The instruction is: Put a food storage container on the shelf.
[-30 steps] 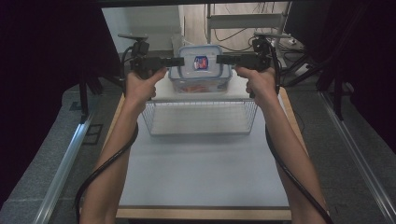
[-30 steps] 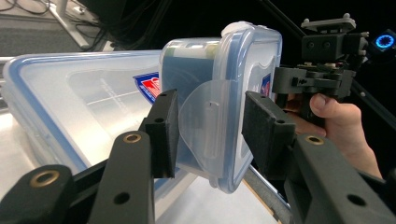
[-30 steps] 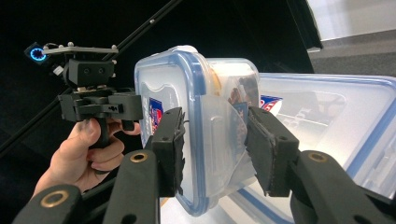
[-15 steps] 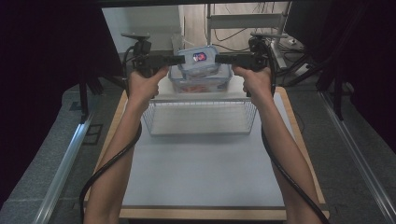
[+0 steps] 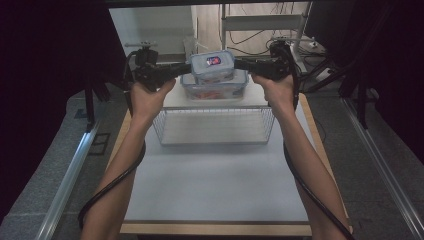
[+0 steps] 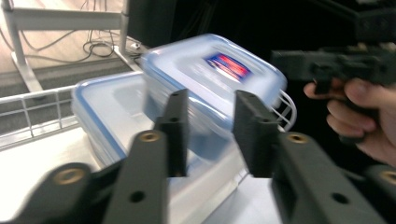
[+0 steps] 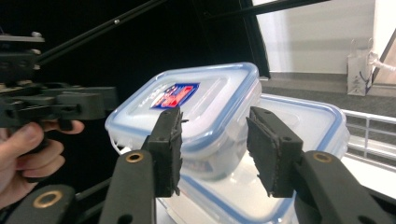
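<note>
A small clear box with a blue-rimmed lid and a red-and-blue label (image 5: 212,64) hangs in the air between my two grippers. My left gripper (image 5: 185,67) holds its left end and my right gripper (image 5: 239,64) its right end. In the left gripper view the jaws (image 6: 212,133) stand around the near end of the small box (image 6: 215,70). The right gripper view shows my right gripper (image 7: 214,149) closed the same way on the small box (image 7: 187,98). Just below sits a larger box of the same kind (image 5: 215,89).
The larger box (image 6: 107,107) rests on a white wire rack (image 5: 215,125) at the far end of the pale table (image 5: 215,185). Dark stands and cables flank the table on both sides. A metal frame with cables stands behind the rack.
The small box has risen off the larger box's lid, carried up by both grippers, which have moved up with it.
</note>
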`<state>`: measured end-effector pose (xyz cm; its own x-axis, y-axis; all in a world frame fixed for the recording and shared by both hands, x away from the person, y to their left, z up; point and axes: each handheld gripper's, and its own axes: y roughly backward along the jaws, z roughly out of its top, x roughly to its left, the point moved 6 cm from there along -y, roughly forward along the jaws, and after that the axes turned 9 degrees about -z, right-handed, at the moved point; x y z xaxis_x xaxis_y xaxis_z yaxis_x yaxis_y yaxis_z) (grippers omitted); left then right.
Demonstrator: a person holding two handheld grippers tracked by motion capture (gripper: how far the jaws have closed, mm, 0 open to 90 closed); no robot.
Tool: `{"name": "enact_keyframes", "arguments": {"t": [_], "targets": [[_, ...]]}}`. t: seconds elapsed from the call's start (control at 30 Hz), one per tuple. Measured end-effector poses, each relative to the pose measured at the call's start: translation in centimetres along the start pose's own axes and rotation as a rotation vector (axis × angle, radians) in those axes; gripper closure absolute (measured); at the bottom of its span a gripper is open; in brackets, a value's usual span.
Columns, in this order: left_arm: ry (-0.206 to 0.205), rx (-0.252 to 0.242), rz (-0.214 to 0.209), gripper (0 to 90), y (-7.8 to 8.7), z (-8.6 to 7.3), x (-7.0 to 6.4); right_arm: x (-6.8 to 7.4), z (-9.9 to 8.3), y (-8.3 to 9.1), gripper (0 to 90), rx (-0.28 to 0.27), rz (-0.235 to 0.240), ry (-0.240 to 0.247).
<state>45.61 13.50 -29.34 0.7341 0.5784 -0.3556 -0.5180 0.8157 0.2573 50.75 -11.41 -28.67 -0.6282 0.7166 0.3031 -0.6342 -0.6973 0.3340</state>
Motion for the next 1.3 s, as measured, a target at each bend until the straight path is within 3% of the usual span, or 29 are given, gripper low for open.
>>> {"name": "enact_keyframes", "arguments": {"t": [0.17, 0.27, 0.53, 0.63, 0.77, 0.9, 1.1, 1.3], "targets": [[-0.089, 0.078, -0.005, 87.5, -0.5, -1.6, -1.9, 0.2, -0.9, 0.9, 66.3, 0.0, -0.043, 0.069], [-0.122, 0.129, 0.025, 89.4, -1.8, -2.4, -1.9, 0.3, -1.4, 1.0, 69.6, 0.001, -0.045, 0.087], [-0.09, 0.137, 0.065, 89.4, -3.3, -2.6, -0.6, 0.5, -2.4, 0.9, 69.7, 0.028, -0.061, 0.133], [-0.069, 0.128, 0.06, 89.4, -3.5, -2.5, -0.2, 0.4, -2.7, 0.8, 69.7, 0.034, -0.06, 0.134], [-0.076, 0.128, 0.058, 88.1, -3.4, -2.7, -0.3, 0.6, -3.1, 0.7, 69.3, 0.042, -0.056, 0.139], [-0.107, 0.131, 0.048, 81.5, -3.0, -3.1, -0.9, 1.0, -3.7, 0.9, 65.0, 0.038, -0.033, 0.148], [-0.175, 0.152, 0.065, 54.1, -2.5, -4.4, -1.9, 1.5, -5.9, 1.2, 51.7, 0.056, -0.033, 0.21], [-0.231, 0.148, 0.076, 37.9, -2.0, -5.9, -2.5, 1.4, -7.4, 1.6, 42.8, 0.048, -0.035, 0.225]]}}
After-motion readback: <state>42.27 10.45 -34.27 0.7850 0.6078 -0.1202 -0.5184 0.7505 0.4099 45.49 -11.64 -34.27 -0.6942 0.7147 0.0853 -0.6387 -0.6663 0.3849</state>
